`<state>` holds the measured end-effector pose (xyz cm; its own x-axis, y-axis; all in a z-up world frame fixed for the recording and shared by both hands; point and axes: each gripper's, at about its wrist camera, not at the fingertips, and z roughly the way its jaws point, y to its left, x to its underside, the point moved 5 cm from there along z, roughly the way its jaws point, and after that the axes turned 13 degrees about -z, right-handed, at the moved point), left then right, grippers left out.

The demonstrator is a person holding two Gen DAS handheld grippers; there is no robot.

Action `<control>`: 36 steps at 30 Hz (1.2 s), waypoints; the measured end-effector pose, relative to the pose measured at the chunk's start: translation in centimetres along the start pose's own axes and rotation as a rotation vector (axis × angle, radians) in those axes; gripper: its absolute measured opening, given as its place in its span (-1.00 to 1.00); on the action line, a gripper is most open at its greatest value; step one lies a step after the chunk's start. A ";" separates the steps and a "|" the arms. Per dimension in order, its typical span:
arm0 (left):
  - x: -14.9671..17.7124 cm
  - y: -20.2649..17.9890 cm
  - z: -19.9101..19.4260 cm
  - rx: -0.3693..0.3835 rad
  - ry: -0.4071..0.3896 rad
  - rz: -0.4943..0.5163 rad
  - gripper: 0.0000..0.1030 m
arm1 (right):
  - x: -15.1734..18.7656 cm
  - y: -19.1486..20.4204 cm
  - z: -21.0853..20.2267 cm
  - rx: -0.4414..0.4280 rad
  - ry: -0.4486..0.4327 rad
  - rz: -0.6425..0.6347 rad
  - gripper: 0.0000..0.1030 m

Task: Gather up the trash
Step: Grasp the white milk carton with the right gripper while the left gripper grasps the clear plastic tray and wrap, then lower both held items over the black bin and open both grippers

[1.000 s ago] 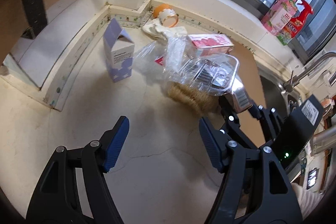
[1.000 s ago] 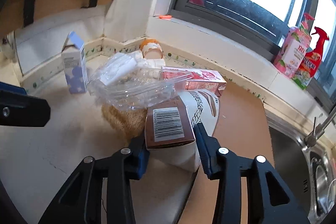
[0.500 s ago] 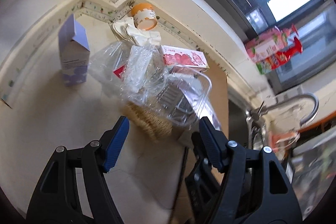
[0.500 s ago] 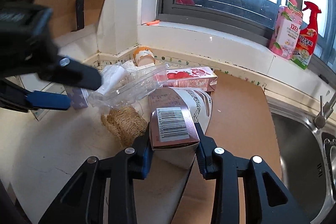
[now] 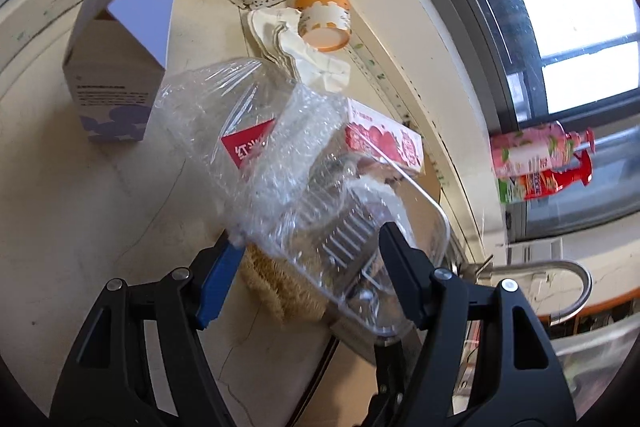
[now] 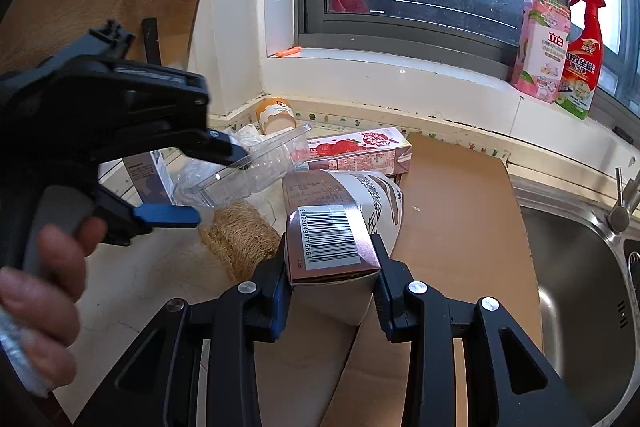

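Note:
My right gripper (image 6: 330, 281) is shut on a brown and white milk carton (image 6: 332, 235) with a barcode on top, held over the counter. My left gripper (image 5: 308, 263) is open, its jaws either side of the near edge of a clear plastic clamshell tray (image 5: 360, 227); it also shows in the right wrist view (image 6: 218, 183). Crumpled clear plastic wrap (image 5: 224, 115) lies with the tray. A loofah scrubber (image 6: 236, 231) lies under the tray. Behind are a red strawberry carton (image 6: 360, 149), a purple and white carton (image 5: 120, 67), an orange paper cup (image 5: 324, 21) and white paper trays (image 5: 280, 39).
A brown cardboard sheet (image 6: 452, 211) covers the counter to the right. A steel sink (image 6: 580, 267) with a tap (image 5: 560, 279) lies further right. A pink bottle (image 6: 544, 43) and a red spray bottle (image 6: 580, 55) stand on the window sill.
My left gripper has moved forward and rotated, closing in on the clear tray until its jaws straddle the tray's edge. My right gripper keeps hold of the milk carton and has drawn back slightly.

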<state>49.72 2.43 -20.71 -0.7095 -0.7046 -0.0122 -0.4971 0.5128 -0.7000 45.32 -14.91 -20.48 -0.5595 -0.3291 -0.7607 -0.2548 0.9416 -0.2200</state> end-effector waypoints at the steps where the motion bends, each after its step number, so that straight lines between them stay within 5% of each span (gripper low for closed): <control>1: -0.1 0.1 0.2 0.002 -0.003 -0.011 0.24 | 0.0 0.0 0.0 -0.004 -0.001 -0.001 -0.33; 6: 0.0 0.0 0.5 -0.003 -0.016 -0.007 -0.42 | 0.1 -0.1 -0.3 -0.017 -0.006 0.006 -0.34; 12: 1.0 -1.0 -2.1 -0.004 -0.074 0.073 -0.75 | 0.1 -0.8 -1.3 -0.028 -0.010 0.038 -0.34; 21: 4.5 -2.6 -8.8 -0.042 -0.140 0.303 -0.87 | -0.8 -1.8 -4.5 -0.047 -0.036 0.102 -0.34; 36: 11.0 2.1 -19.3 -0.140 -0.135 0.535 -0.91 | -1.4 -0.4 -13.1 -0.026 -0.077 0.192 -0.35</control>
<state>31.22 5.20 -8.57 -0.8152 -0.3804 -0.4368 -0.1539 0.8693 -0.4698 35.91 -15.72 -11.31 -0.5380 -0.1362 -0.8319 -0.1702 0.9841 -0.0510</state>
